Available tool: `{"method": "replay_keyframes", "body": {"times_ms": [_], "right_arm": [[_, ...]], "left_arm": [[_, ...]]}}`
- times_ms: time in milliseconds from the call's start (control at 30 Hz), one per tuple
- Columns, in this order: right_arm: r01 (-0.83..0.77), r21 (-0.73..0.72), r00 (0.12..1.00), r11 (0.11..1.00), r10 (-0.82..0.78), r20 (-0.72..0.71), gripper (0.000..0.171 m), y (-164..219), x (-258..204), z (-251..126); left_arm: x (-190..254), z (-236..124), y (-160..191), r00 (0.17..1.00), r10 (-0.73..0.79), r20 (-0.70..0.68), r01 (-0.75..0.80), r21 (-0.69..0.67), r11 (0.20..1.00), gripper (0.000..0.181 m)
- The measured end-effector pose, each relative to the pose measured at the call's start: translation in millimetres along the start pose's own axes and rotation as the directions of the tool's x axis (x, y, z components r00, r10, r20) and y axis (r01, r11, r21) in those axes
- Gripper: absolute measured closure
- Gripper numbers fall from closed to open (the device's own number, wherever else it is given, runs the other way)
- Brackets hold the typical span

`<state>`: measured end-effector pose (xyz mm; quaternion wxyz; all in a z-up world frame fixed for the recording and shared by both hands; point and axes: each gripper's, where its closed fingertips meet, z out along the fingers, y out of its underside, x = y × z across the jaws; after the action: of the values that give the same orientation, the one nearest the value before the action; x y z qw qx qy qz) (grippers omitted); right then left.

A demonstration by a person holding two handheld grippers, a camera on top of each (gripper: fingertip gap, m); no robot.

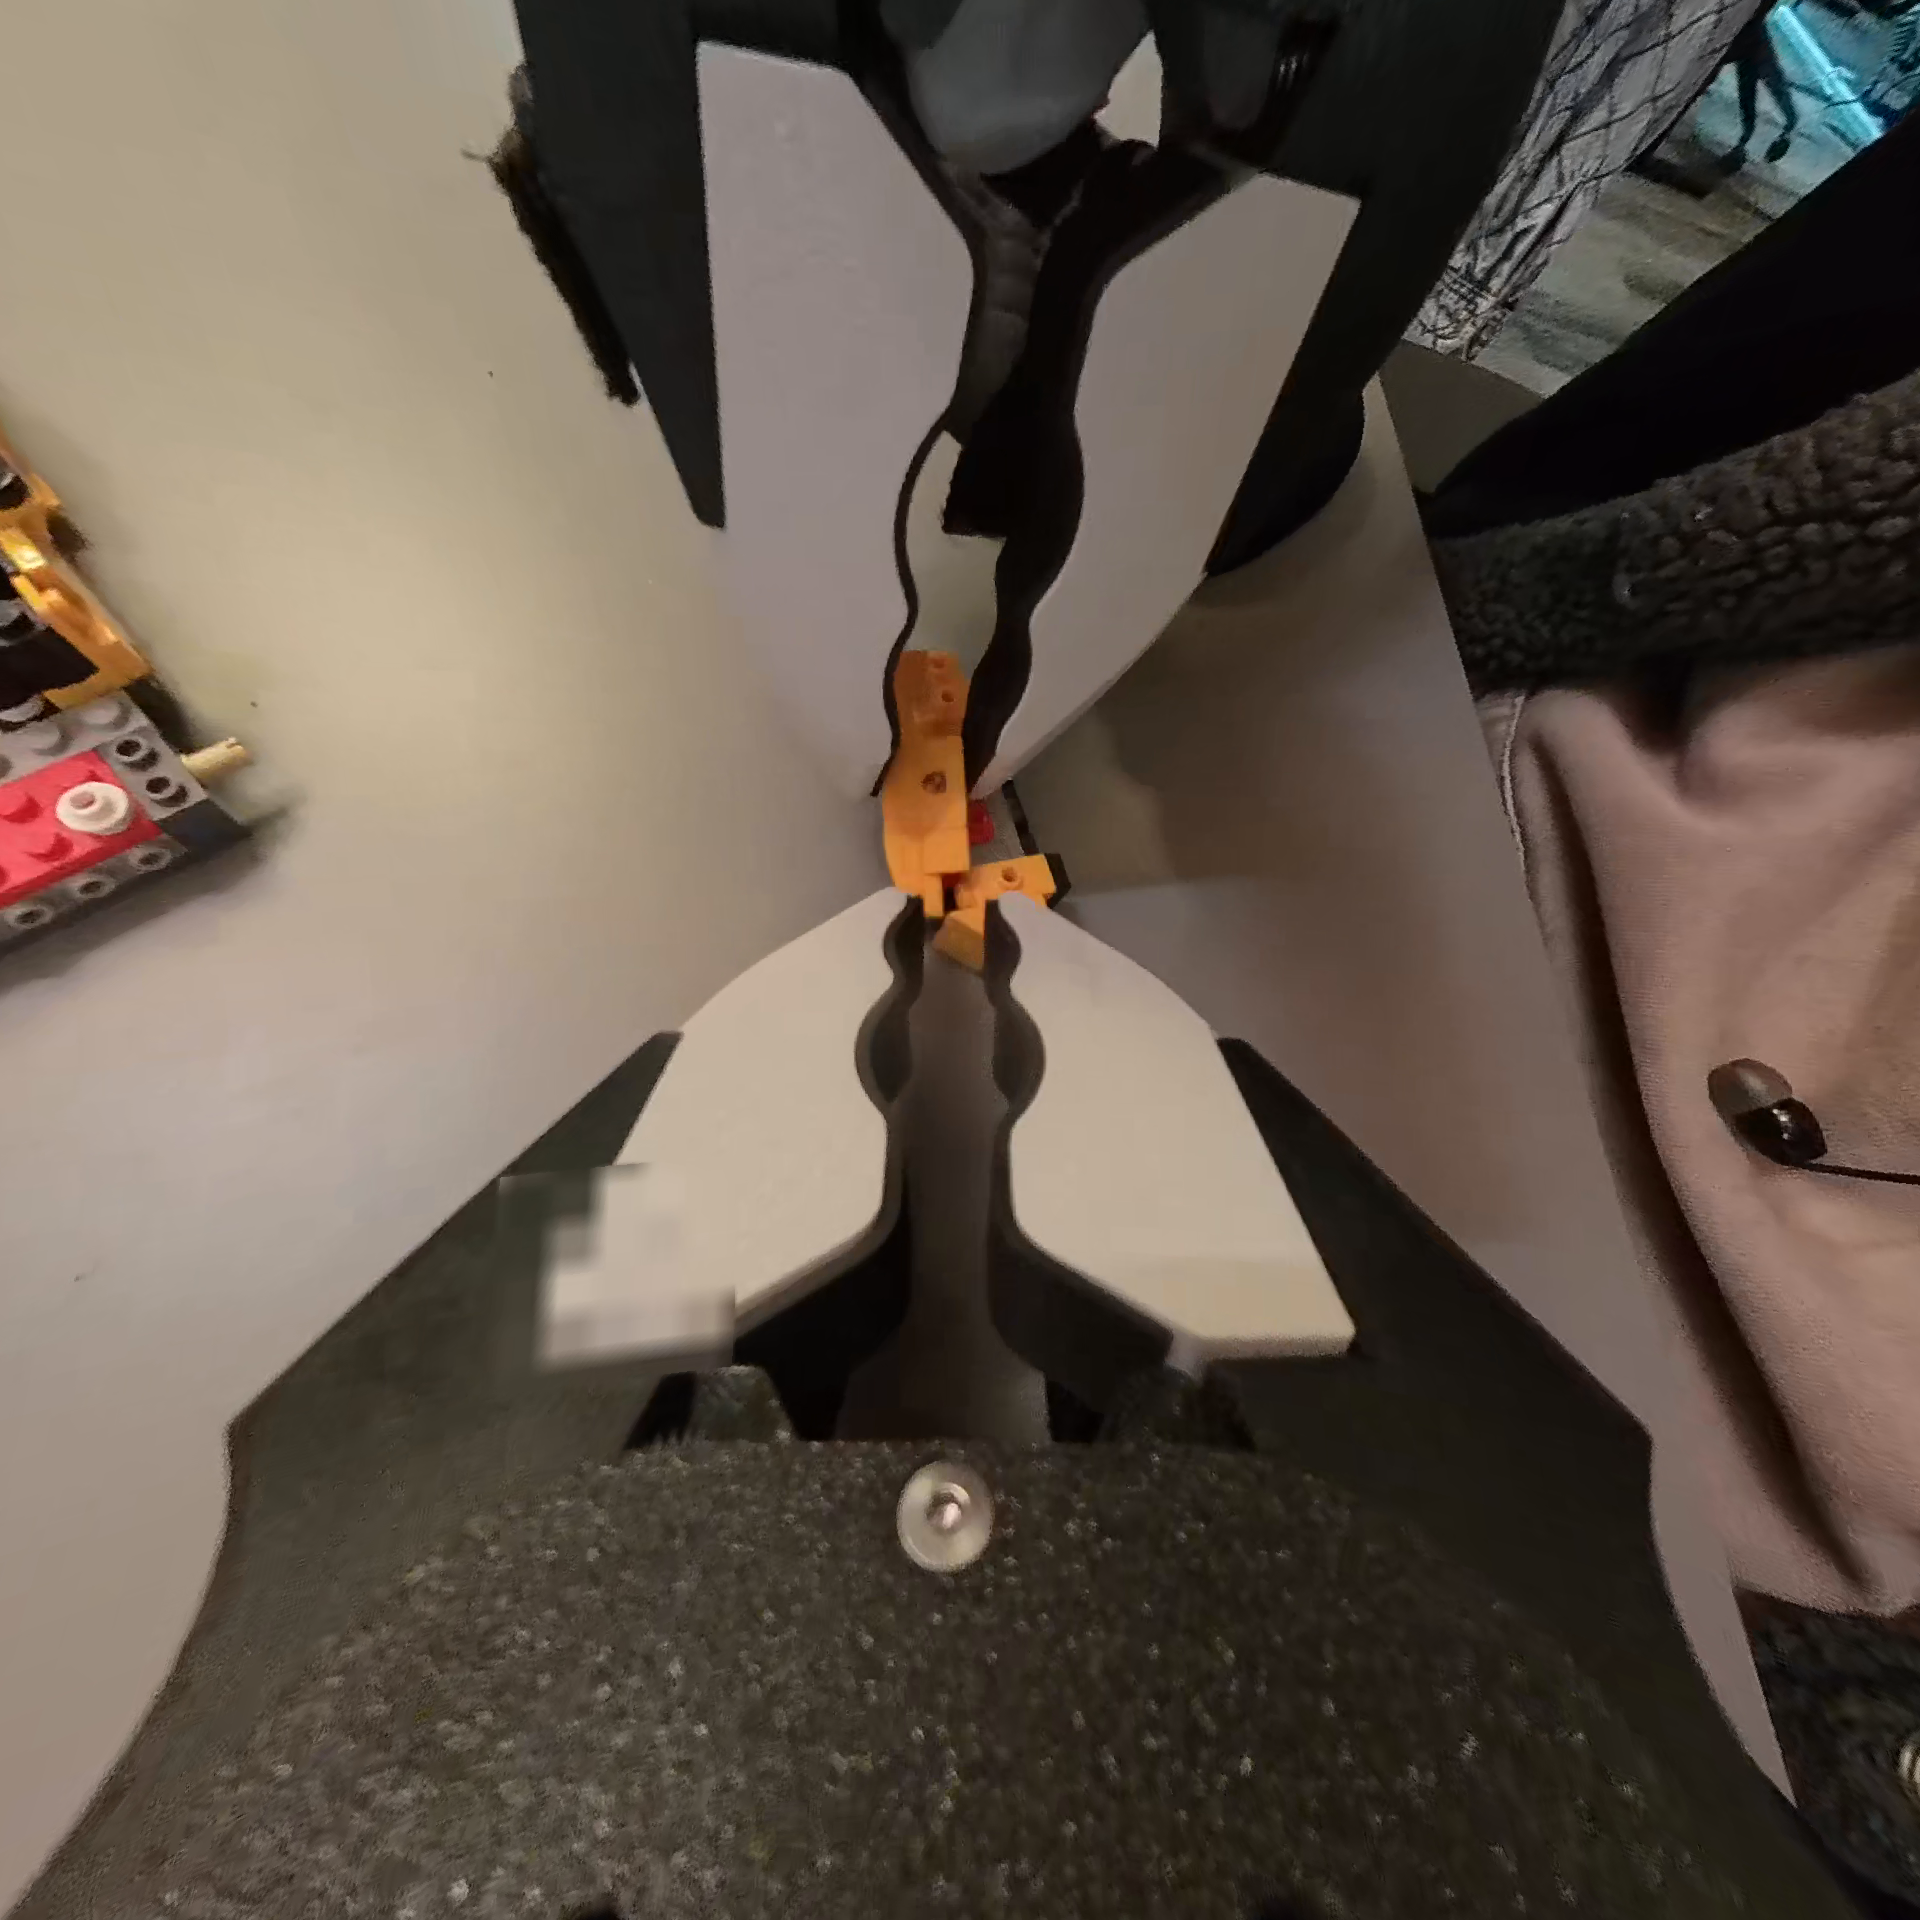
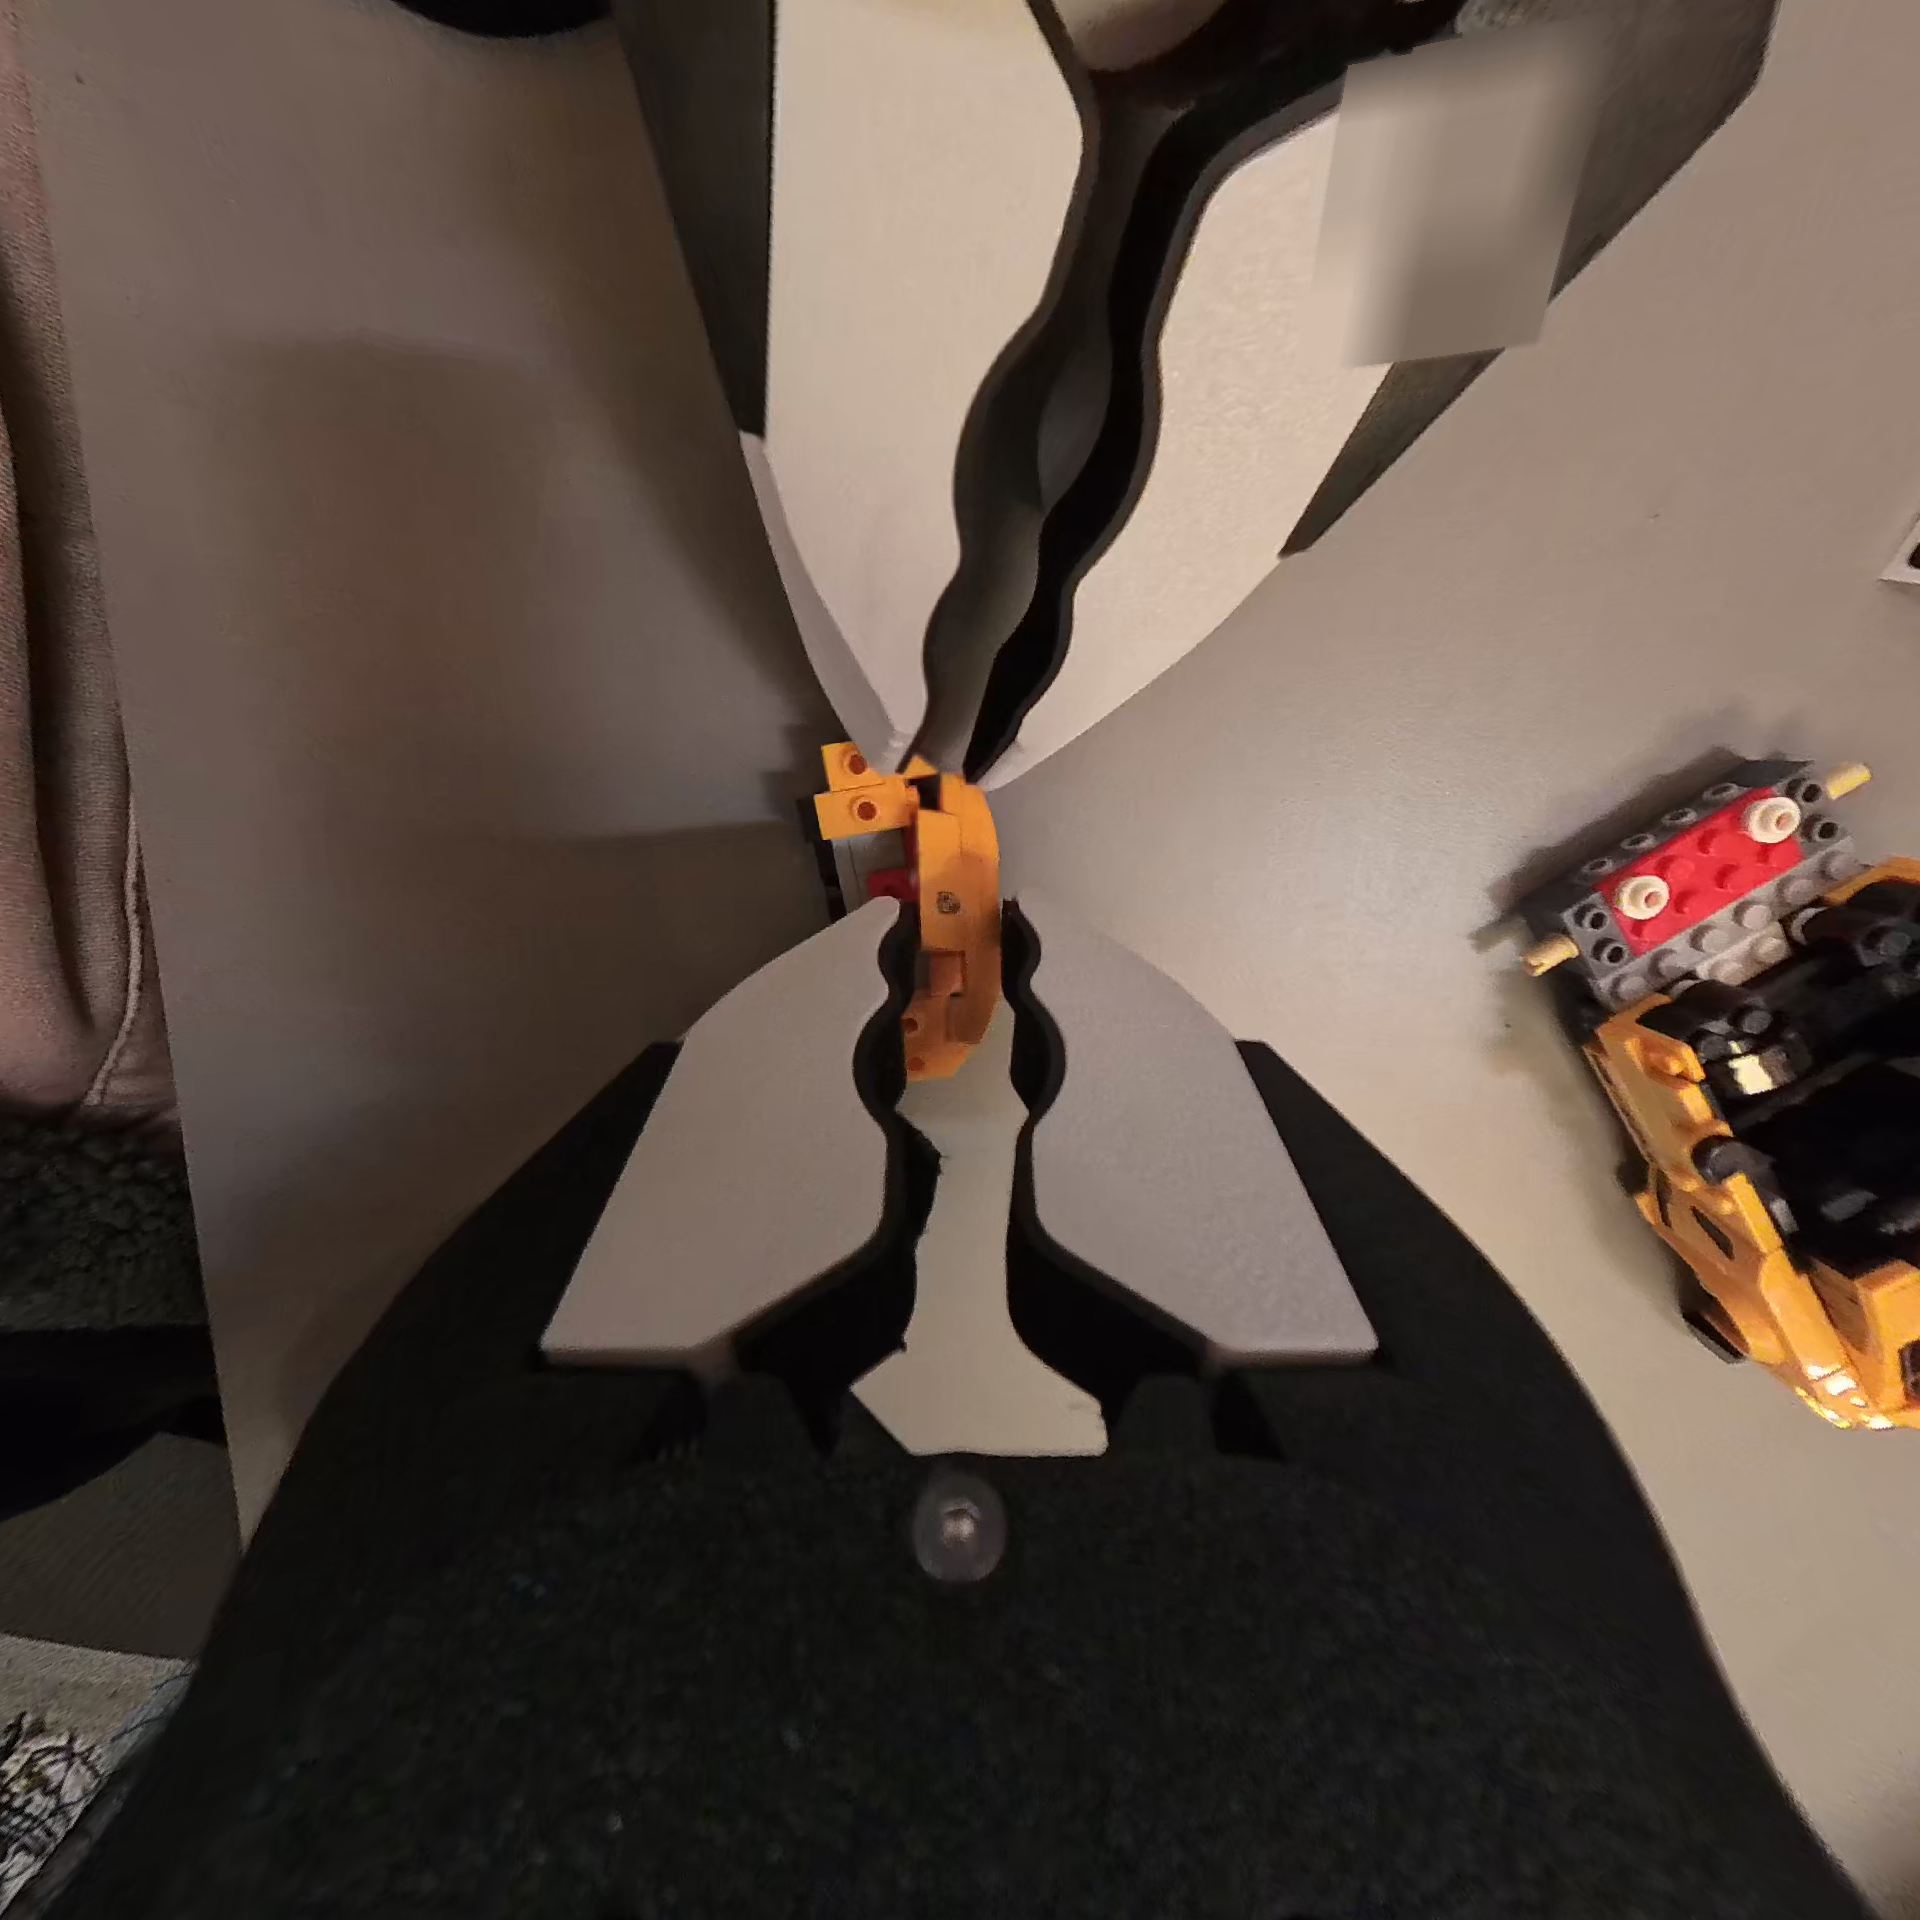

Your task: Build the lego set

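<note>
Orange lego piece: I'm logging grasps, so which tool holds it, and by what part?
Both tools hold the orange lego piece. The right tool pinches the curved end; the left tool pinches the opposite, blockier end.

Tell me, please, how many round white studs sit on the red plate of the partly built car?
2: one round white stud near the red plate's far end, another near its closer end. The left wrist view shows only one; the rest is cropped.

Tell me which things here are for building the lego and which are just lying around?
For the build:
- orange lego piece, gripped between the left gripper and right gripper
- partly built lego car on the table

Just lying around:
- person's fleece sleeve
- small black clip-on microphone
</note>
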<state>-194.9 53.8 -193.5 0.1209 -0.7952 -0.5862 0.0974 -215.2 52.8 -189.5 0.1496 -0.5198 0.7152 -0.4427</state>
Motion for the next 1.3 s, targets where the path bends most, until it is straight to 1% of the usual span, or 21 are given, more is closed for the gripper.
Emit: {"method": "replay_keyframes", "body": {"times_ms": [233,333,400,533,600,667,767,833,1000,1300], "right_arm": [[0.023,0.000,0.999,1.000,-0.023,0.023,0.156,-2,-3,2],[0.035,0.003,0.999,0.999,-0.035,0.035,0.156,-2,-4,2],[0.040,0.004,0.998,0.999,-0.040,0.041,0.156,-1,-5,1],[0.042,0.029,0.998,0.999,-0.043,0.041,0.156,-1,-6,-1],[0.045,0.039,0.998,0.998,-0.047,0.039,0.156,0,-7,-1],[0.046,0.050,0.998,0.998,-0.048,0.040,0.156,0,-8,-2],[0.050,0.070,0.998,0.996,-0.052,0.040,0.156,1,-9,-2],[0.056,0.079,0.997,0.995,-0.059,0.041,0.156,2,-10,-2],[0.083,0.098,0.995,0.992,-0.088,0.042,0.156,2,-13,-3],[0.151,0.074,0.988,0.986,-0.154,0.033,0.156,3,-14,-4]], "left_arm": [[5,3,1,1.000,-0.010,-0.026,0.010,-0.012,1.000,0.172],[5,2,2,1.000,-0.012,-0.027,0.011,-0.012,1.000,0.169],[5,1,2,1.000,-0.016,-0.017,0.015,-0.012,1.000,0.160],[7,6,6,0.999,-0.001,0.034,0.003,-0.044,0.999,0.130],[10,12,5,0.998,0.023,0.052,-0.020,-0.058,0.998,0.125],[12,18,4,0.996,0.053,0.069,-0.047,-0.084,0.995,0.126],[9,23,6,0.987,0.114,0.113,-0.100,-0.126,0.987,0.138],[10,23,6,0.984,0.137,0.113,-0.121,-0.132,0.984,0.145],[12,23,7,0.980,0.172,0.101,-0.159,-0.124,0.979,0.146],[10,19,9,0.969,0.224,0.100,-0.212,-0.115,0.970,0.146]]}}
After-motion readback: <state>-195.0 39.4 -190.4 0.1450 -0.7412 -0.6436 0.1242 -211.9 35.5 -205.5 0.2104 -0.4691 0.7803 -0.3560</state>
